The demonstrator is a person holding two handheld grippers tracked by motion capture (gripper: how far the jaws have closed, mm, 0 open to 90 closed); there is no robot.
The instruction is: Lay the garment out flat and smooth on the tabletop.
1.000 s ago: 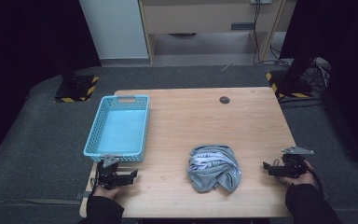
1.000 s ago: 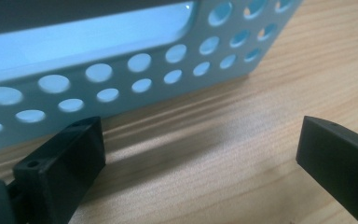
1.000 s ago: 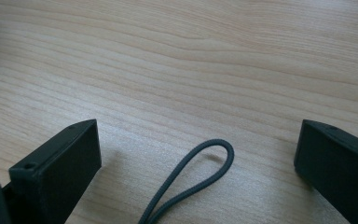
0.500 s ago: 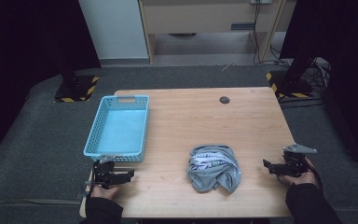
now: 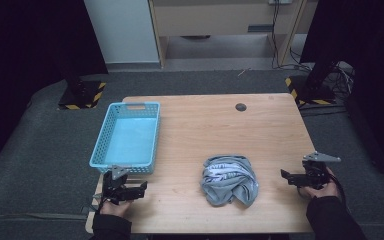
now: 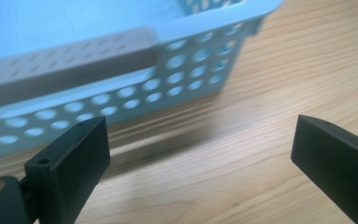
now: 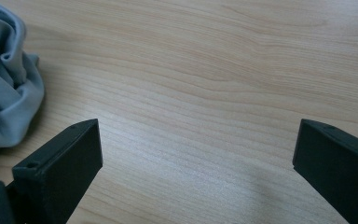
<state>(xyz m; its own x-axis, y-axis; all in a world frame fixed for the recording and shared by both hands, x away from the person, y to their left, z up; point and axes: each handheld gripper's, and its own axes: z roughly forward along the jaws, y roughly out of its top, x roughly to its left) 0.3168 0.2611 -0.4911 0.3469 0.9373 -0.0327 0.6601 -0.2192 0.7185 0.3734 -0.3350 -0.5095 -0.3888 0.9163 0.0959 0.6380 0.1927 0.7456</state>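
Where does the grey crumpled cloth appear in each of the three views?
High view: the grey cloth lies on the wooden table, lower middle, between the two hand-held grippers.
Left gripper view: the cloth is not in it; the blue basket is at the top.
Right gripper view: the cloth is at the left edge, above the left jaw.
Shared landmark: the wooden tabletop.

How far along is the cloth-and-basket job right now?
Nothing looks done yet: the grey cloth lies crumpled on the table, and the blue basket holds nothing. In hand: the left gripper sits open by the basket's near end, and the right gripper sits open to the right of the cloth, apart from it. Probably left: grasping the cloth and getting it into the basket.
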